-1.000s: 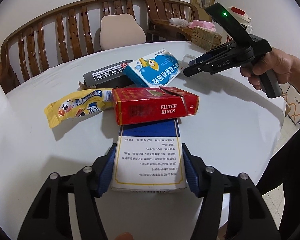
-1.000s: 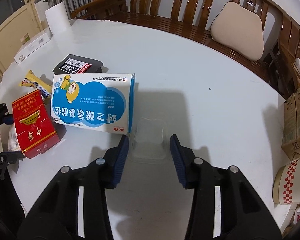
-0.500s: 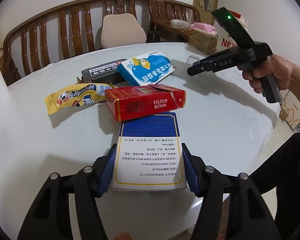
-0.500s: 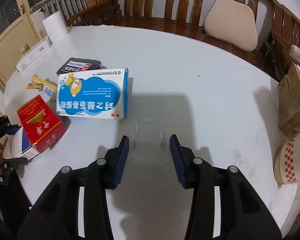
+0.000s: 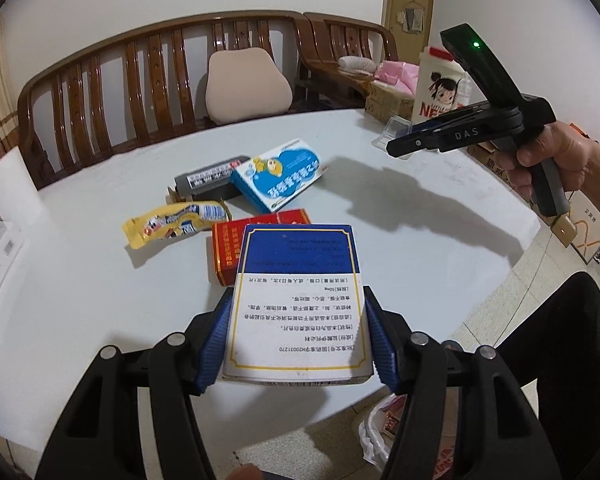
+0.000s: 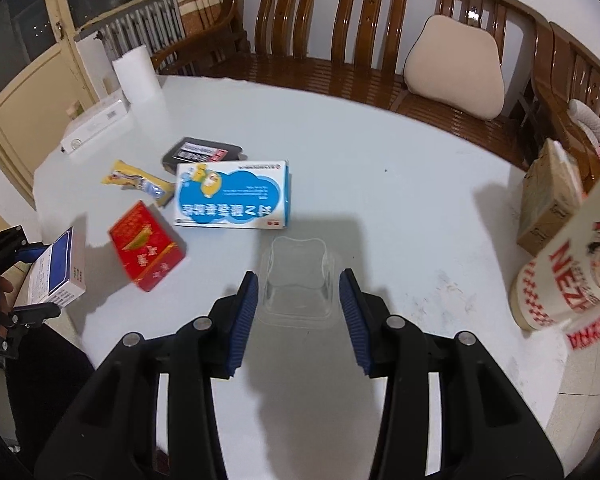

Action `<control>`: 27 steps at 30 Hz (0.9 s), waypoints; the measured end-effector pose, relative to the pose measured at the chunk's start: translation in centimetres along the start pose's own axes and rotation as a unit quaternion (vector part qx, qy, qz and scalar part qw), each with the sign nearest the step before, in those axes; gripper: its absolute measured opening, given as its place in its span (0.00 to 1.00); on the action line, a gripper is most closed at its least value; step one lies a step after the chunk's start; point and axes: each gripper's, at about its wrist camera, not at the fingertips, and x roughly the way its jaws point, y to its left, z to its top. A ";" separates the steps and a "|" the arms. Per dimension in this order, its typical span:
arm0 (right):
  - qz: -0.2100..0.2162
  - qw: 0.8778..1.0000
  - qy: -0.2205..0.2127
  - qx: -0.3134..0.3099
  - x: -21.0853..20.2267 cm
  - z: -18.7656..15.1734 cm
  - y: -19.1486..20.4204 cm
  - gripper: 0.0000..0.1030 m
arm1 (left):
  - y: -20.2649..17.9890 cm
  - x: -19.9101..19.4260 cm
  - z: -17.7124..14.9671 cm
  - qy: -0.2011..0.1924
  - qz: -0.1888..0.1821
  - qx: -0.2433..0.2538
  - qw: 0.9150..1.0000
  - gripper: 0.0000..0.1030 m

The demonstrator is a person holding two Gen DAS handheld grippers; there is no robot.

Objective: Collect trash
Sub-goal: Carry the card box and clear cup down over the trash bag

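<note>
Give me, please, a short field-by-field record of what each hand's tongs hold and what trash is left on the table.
left tongs: shut on blue-and-white box
right tongs: shut on clear plastic tray
left on table: red carton, blue cartoon box, yellow wrapper, dark grey box
floor, near table edge: white bag
</note>
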 end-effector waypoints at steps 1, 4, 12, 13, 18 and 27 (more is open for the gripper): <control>0.001 1.000 -0.004 -0.002 -0.8 -0.1 0.3 0.40 | -0.2 -0.5 0.2 -0.003 0.001 0.001 1.000 0.57; 0.003 1.000 -0.016 -0.008 -3.1 -0.6 1.1 0.40 | -1.3 -2.2 0.6 -0.012 0.008 -0.001 1.000 0.57; 0.018 0.998 -0.055 -0.018 -10.1 -2.3 3.1 0.40 | -4.6 -6.4 1.5 -0.037 0.021 -0.013 0.999 0.57; 0.020 0.998 -0.058 -0.020 -10.9 -2.6 3.3 0.40 | -5.2 -6.9 1.5 -0.038 0.020 -0.015 0.999 0.57; 0.027 0.996 -0.077 -0.028 -15.0 -4.6 4.6 0.40 | -7.2 -9.0 1.3 -0.042 0.016 -0.033 0.998 0.57; 0.038 0.995 -0.091 -0.030 -19.3 -9.9 6.4 0.40 | -10.5 -10.4 -1.0 -0.040 0.016 -0.050 0.998 0.57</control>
